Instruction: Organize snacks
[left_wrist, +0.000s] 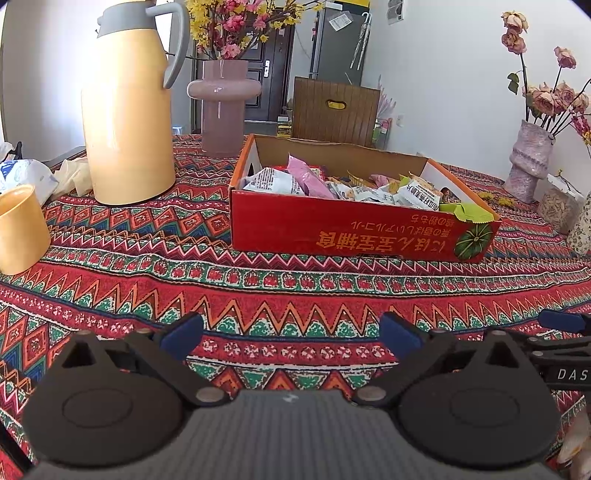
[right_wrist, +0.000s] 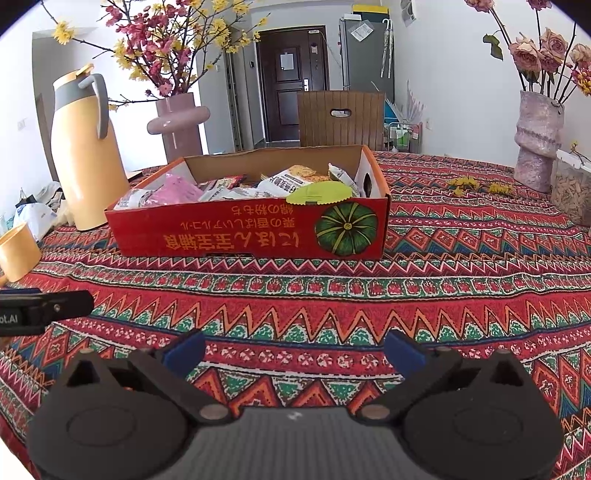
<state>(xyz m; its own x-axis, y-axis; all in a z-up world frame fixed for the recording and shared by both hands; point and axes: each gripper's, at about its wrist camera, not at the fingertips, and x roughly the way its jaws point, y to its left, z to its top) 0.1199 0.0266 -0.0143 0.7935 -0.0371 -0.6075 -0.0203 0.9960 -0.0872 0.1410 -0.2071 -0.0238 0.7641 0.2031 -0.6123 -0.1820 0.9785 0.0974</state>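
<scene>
A table under a red zigzag-patterned cloth (right_wrist: 295, 295) carries a red cardboard box (right_wrist: 255, 229) of snack packets. A yellow thermos jug (left_wrist: 125, 122), a yellow cup (left_wrist: 20, 229) and two pinkish vases (left_wrist: 221, 107) (right_wrist: 535, 140) also stand on it. At the left edge lies what may be a plastic bag (left_wrist: 22, 177).

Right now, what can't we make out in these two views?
- Lower snack layers in the red box: both views, hidden by its front wall and the top packets.
- Yellow cup: cut by the left edge, both views.
- Packet print: too small to read.

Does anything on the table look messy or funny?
Yes. The red snack box sits with its writing upside down, a green packet pokes over its front wall, and yellow petals lie scattered on the tablecloth.
</scene>
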